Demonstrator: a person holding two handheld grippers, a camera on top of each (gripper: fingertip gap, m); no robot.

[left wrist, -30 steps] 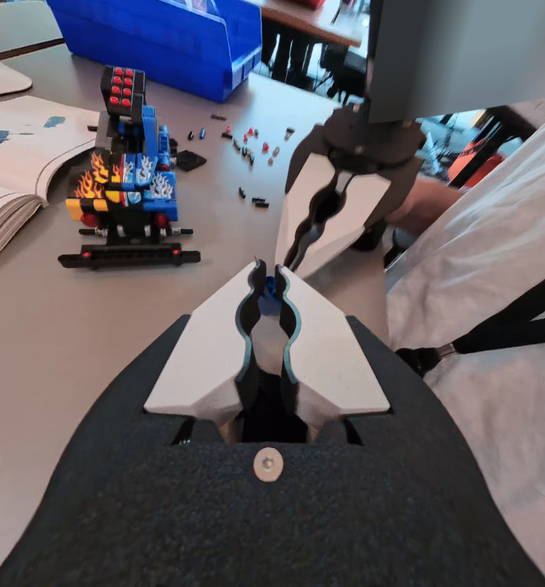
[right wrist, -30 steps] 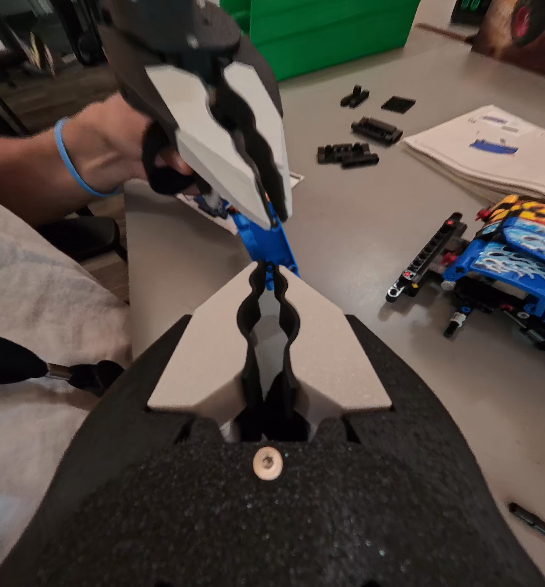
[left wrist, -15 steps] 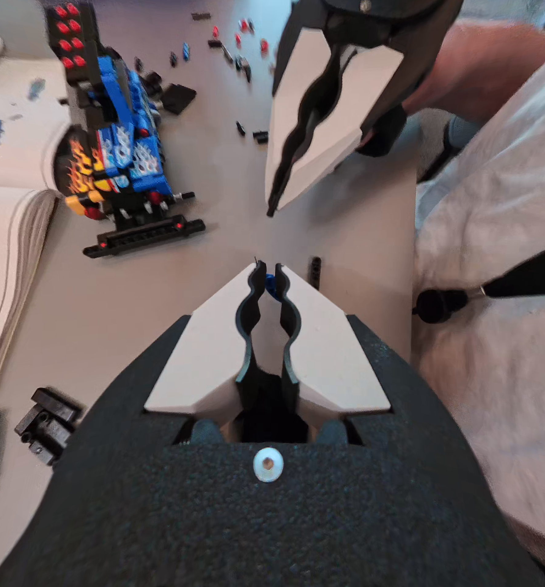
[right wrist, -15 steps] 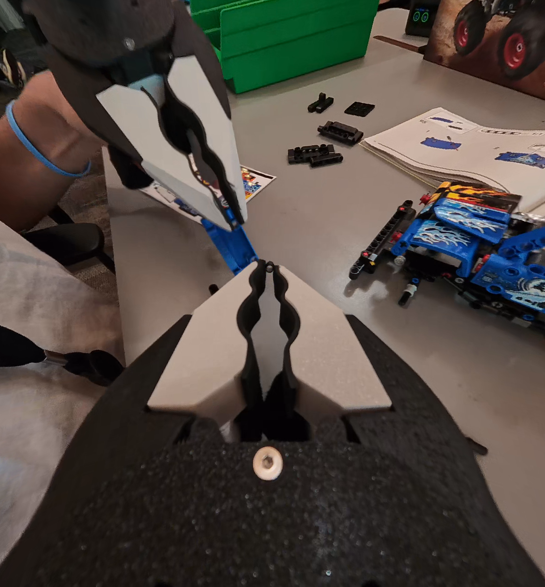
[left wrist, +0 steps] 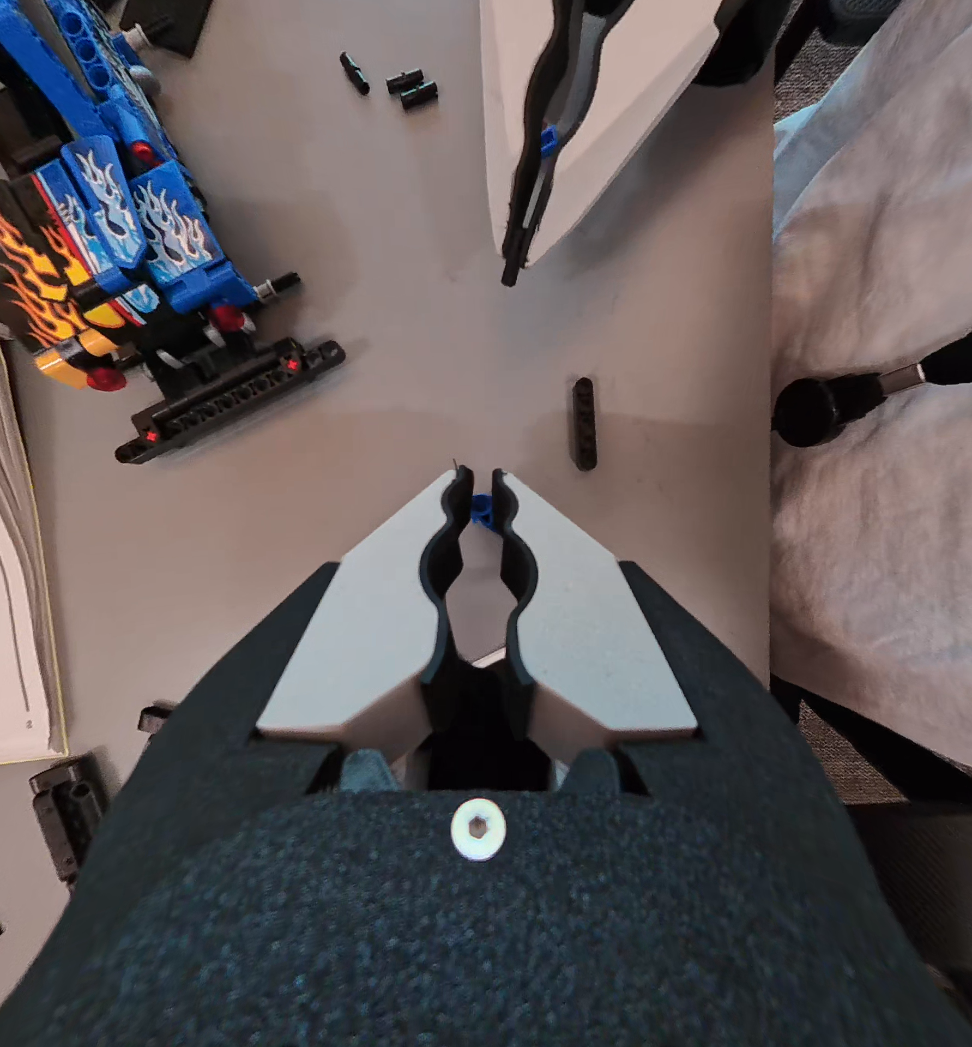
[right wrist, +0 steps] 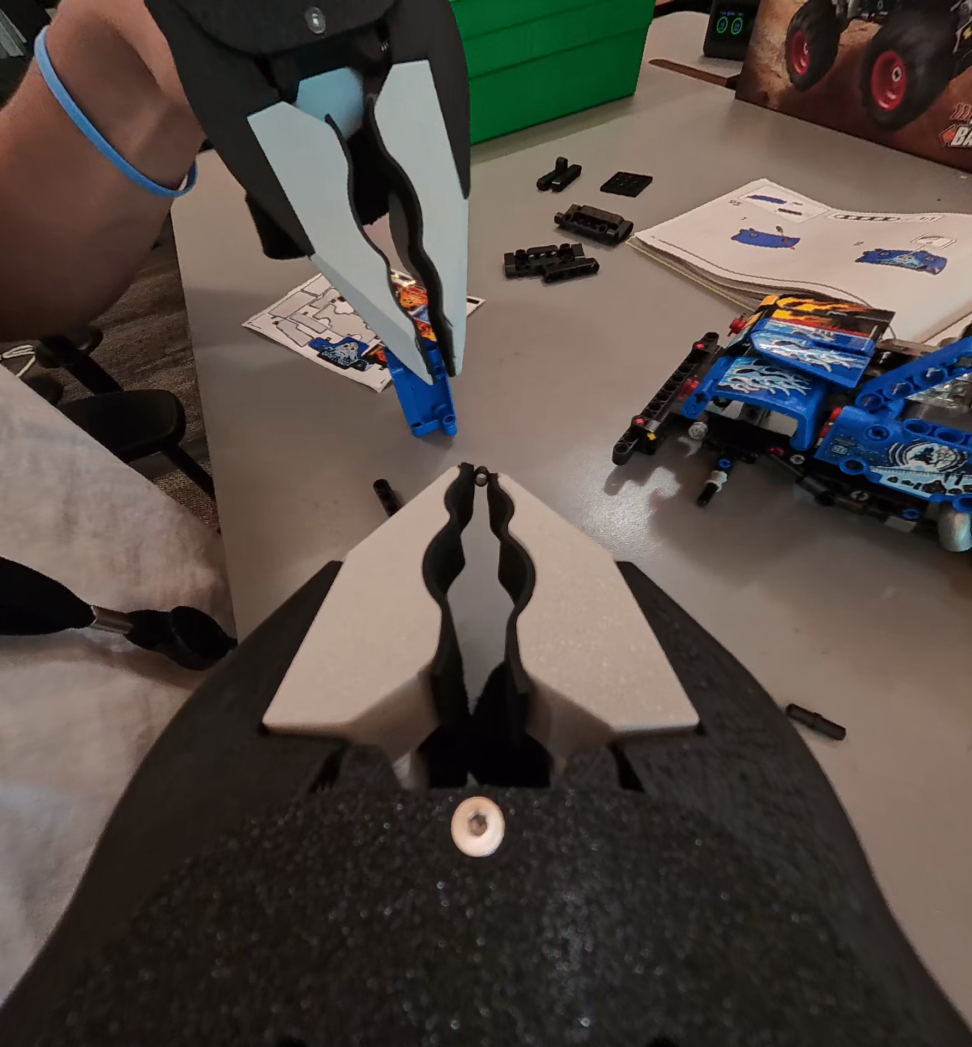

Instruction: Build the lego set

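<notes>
Grey tabletop [right wrist: 529, 396] strewn with parts: half-built truck [right wrist: 812, 396] to the right, instruction booklet [right wrist: 812, 243] behind it, green bin [right wrist: 546, 68] at the back, sticker sheet [right wrist: 302, 334] near the edge. Held above that sheet, clear of the table, in the clamped left gripper [right wrist: 441, 368]: a blue panel [right wrist: 424, 402], pinched by its upper end and hanging down with its holed lower edge free. Nearly closed, facing it from just below: the right gripper [right wrist: 479, 473], nipping what looks like a small pin [right wrist: 479, 475] at the very tips, seen end-on and too small to make out further. Apart, not yet mated. Probably lining pin up with a hole in the panel. Likely trouble from here: pin rolling or popping out of so shallow a pinch once pressed against the plastic; pin meeting the hole rim at a slant and jamming; panel swinging about its single gripped end under the push, spoiling the alignment. Close to the table edge too, so a dropped pin likely lost onto cloth or floor rather than landing beside the loose black beam [left wrist: 583, 425].
</notes>
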